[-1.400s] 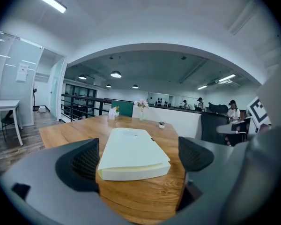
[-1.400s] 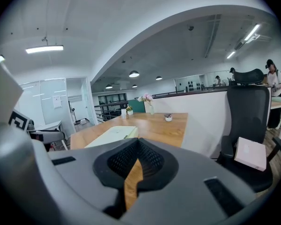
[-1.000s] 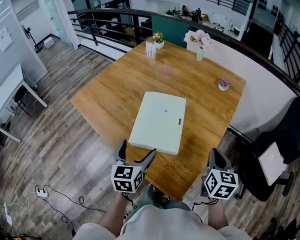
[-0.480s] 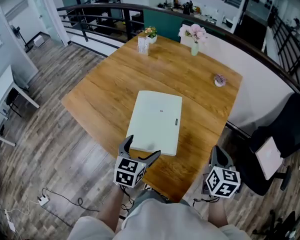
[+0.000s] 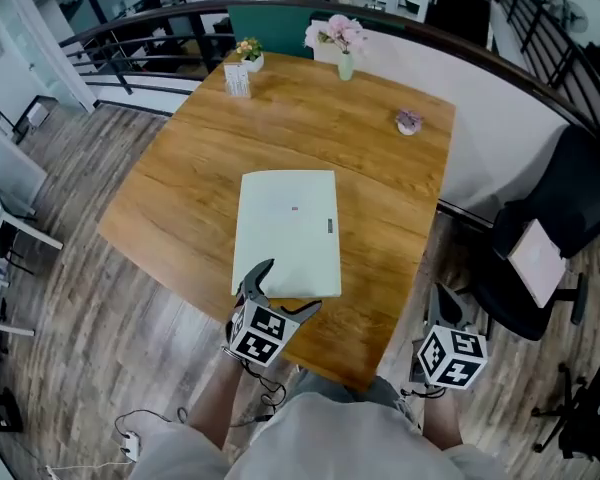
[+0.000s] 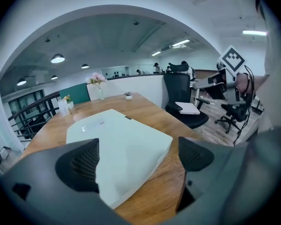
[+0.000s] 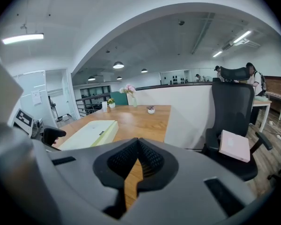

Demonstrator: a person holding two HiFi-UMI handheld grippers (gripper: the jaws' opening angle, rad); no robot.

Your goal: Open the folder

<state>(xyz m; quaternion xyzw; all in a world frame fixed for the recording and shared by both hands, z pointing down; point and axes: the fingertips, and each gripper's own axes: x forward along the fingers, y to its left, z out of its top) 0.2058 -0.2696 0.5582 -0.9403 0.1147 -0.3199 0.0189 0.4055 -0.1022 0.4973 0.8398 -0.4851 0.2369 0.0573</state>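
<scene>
Left gripper (image 5: 288, 288) hovers at the near edge of the folder (image 5: 285, 233), fingers spread, empty. Right gripper (image 7: 138, 150) hangs off the table (image 5: 180, 198), fingers pressed together. Risk: unpinned, the whole folder could slide or lift. It's pale, flat, closed, lying towards the table's near edge.
</scene>
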